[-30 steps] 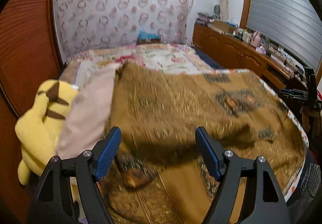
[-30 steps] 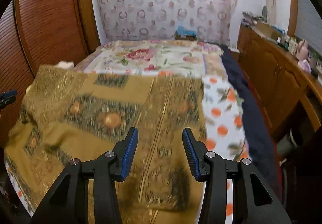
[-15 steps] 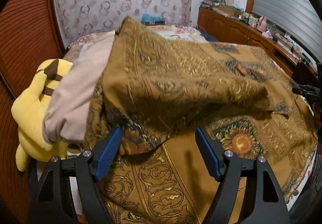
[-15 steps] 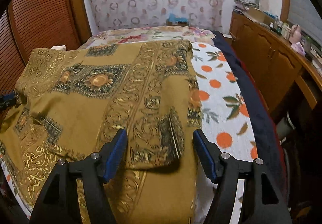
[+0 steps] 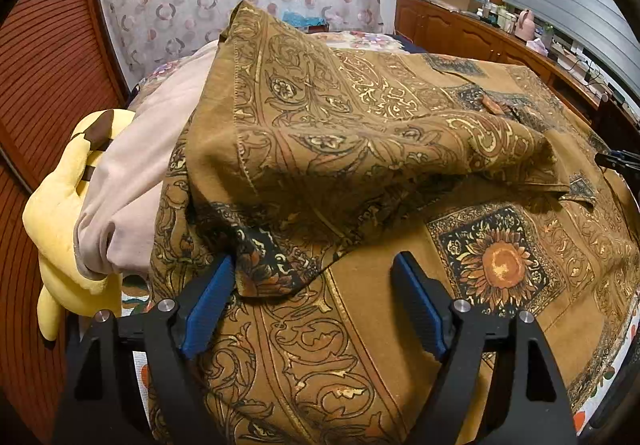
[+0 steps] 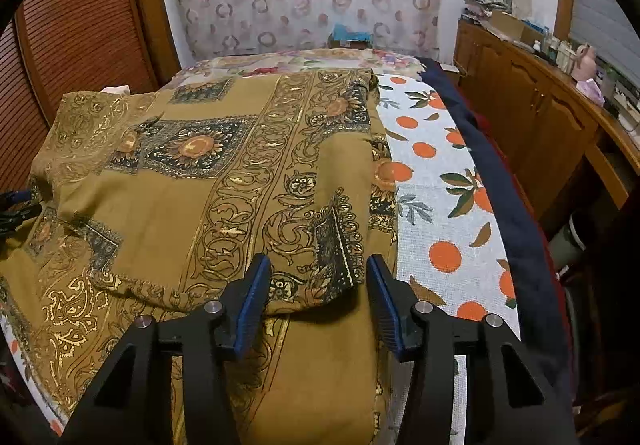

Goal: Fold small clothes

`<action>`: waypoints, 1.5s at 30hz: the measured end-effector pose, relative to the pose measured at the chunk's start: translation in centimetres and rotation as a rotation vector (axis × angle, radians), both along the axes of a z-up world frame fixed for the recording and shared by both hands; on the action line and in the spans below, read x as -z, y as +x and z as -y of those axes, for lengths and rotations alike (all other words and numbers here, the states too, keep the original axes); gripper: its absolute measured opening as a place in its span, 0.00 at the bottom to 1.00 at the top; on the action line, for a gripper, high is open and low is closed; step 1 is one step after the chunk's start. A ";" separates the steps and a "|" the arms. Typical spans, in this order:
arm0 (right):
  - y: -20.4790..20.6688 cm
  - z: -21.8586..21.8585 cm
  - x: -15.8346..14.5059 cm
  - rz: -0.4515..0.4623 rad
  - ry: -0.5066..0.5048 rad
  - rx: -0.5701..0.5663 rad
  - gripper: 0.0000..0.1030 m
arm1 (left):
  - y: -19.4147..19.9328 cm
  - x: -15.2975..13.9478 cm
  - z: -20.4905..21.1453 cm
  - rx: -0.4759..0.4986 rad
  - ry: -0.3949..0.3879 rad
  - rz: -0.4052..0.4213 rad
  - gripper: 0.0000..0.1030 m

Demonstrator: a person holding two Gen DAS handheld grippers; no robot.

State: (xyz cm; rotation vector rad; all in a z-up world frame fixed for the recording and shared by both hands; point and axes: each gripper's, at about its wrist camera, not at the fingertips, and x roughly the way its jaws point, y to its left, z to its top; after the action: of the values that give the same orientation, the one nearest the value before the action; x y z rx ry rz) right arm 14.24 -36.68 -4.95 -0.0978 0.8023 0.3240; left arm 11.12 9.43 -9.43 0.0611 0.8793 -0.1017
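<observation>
A mustard-brown cloth with gold scrollwork and sunflower squares [image 5: 360,133] lies on the bed, folded over itself; its top layer sags in a hump. It also shows in the right wrist view [image 6: 224,181], flatter, its folded edge near the fingers. My left gripper [image 5: 312,301] is open and empty, a corner of the fold lying between its blue pads [image 5: 208,301]. My right gripper [image 6: 316,297] is open and empty, just in front of the fold's near edge.
A yellow plush toy [image 5: 56,213] and a pale pink garment [image 5: 132,181] lie at the bed's left. An orange-print sheet [image 6: 432,181] and a navy blanket [image 6: 520,229] run along the right. Wooden cabinets [image 6: 532,109] stand right; a slatted wooden wall [image 6: 80,25] stands left.
The far half of the cloth was brought over toward me and laid on the near half. Both grippers opened wider and let it go; both now sit lower and closer to the fold.
</observation>
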 end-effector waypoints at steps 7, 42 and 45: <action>0.3 0.3 0.3 -0.003 0.025 0.005 0.48 | -0.1 0.0 -0.1 -0.001 -0.006 -0.001 0.79; -4.7 1.9 -5.8 0.128 0.084 -0.108 0.03 | -6.9 -9.9 -5.5 -0.022 -0.219 0.214 0.03; -6.3 2.9 -7.0 0.131 0.123 -0.117 0.03 | -7.8 -10.4 -6.2 -0.026 -0.236 0.226 0.03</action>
State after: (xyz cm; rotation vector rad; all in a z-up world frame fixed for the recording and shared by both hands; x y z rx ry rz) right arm 7.94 -39.55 2.04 -0.0503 0.6471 0.4718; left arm 3.28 15.60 0.99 -0.1572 0.6374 -0.1705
